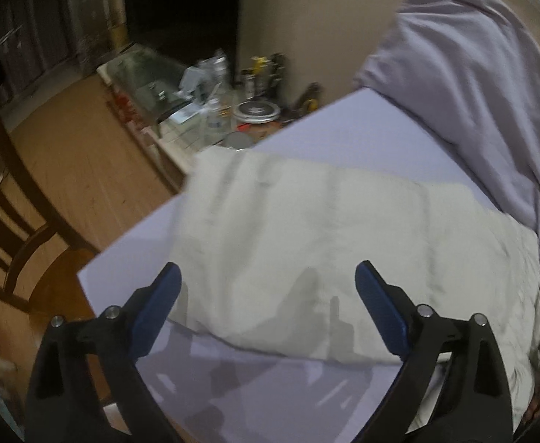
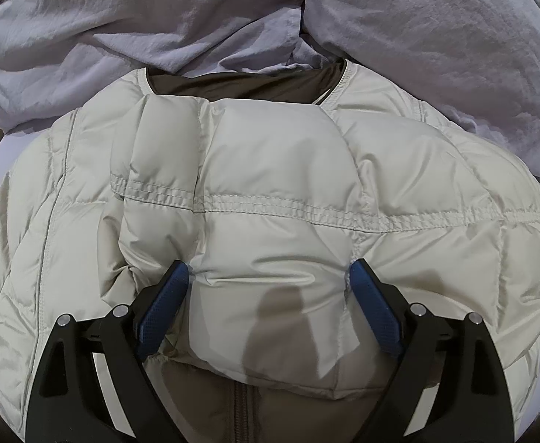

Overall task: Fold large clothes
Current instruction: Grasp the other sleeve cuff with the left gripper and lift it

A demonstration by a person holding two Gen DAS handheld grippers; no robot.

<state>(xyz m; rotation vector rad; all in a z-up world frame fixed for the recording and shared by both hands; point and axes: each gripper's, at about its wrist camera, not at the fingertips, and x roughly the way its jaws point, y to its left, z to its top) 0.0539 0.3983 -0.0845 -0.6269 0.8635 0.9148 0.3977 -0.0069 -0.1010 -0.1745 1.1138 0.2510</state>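
We are seeing the cream puffer jacket (image 2: 270,184) lying on the lilac bed sheet (image 1: 343,125), collar at twelve o'clock. Our right gripper (image 2: 268,269) is pressing down onto it, jaws spread wide. Our left gripper (image 1: 268,273) is hovering released above its edge.

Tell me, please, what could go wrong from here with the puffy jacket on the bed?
The right gripper has its jaws wide around a thick puff of the cream jacket; closing may catch only slippery shell fabric and slip. The jacket reaches the mattress edge near the left gripper, so a pull might drag it toward the floor.
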